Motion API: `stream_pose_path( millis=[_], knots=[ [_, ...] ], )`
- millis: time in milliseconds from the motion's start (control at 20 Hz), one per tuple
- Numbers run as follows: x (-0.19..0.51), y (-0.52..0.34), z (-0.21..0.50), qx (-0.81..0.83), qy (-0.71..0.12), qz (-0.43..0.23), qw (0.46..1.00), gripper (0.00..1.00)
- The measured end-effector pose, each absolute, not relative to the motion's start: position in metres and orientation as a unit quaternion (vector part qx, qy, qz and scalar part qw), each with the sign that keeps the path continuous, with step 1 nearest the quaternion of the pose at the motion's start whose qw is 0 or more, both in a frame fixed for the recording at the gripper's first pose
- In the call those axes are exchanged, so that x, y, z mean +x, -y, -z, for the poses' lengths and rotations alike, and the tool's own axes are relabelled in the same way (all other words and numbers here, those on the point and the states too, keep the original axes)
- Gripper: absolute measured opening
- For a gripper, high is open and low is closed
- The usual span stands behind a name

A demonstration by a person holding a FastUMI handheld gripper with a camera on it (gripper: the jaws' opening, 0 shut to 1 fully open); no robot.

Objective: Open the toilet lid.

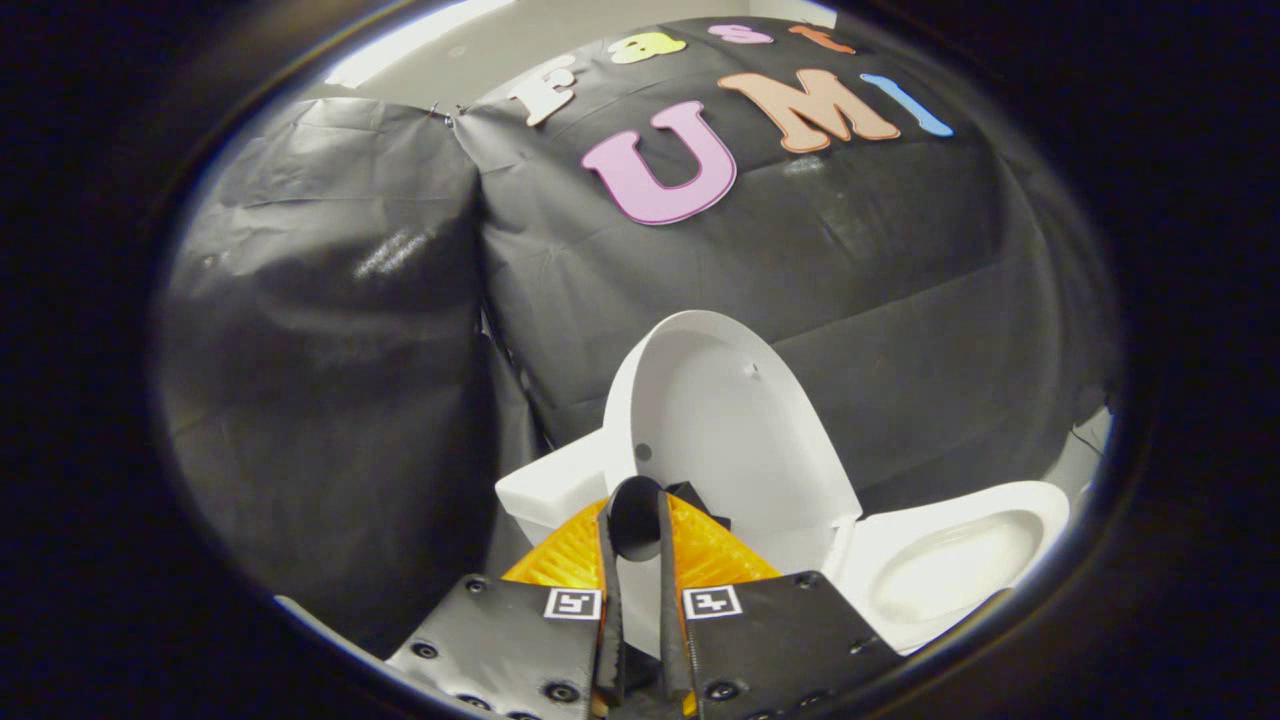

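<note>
Toilet lid (730, 430), smooth glossy oval, upright above bowl (950, 565); fingers (690, 545) nearly together, nothing clamped.

Gripper (637, 520) fingers nearly closed, apparently gripping nothing.

Toilet lid (735, 430) is standing raised, just beyond the gripper (637, 515), whose fingers are sitting close together with a narrow gap, gripping nothing visible. Tank (550, 485) is lying left of the lid. Open bowl (950, 565) is lying to the right of the fingers. Booth wall (400, 350) is rising behind everything.
</note>
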State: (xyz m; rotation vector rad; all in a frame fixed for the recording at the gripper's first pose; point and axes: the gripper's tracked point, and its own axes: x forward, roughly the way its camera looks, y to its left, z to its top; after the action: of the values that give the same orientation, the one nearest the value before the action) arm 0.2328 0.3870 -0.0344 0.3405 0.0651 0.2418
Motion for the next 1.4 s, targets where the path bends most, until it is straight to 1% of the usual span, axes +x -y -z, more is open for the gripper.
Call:
stream_pose_path(
  millis=[350, 550, 700, 800, 1000, 1100, 1200, 1300, 1400],
  knots=[
    [0.238, -0.398, 0.036, 0.144, -0.045, -0.135, 0.979, 0.16],
    [0.236, -0.392, 0.034, 0.160, -0.038, -0.127, 0.978, 0.16],
    [0.234, -0.393, 0.030, 0.141, -0.040, -0.118, 0.982, 0.16],
    [0.236, -0.393, 0.033, 0.142, -0.053, -0.116, 0.982, 0.21],
    [0.234, -0.396, 0.027, 0.152, -0.046, -0.118, 0.980, 0.33],
    [0.232, -0.385, 0.002, 0.180, -0.004, -0.103, 0.978, 0.45],
    [0.231, -0.364, -0.029, 0.192, 0.043, -0.074, 0.978, 0.58],
    [0.227, -0.347, -0.048, 0.191, 0.073, -0.055, 0.977, 0.71],
    [0.216, -0.323, -0.065, 0.179, 0.093, -0.033, 0.979, 0.71]
  ],
)
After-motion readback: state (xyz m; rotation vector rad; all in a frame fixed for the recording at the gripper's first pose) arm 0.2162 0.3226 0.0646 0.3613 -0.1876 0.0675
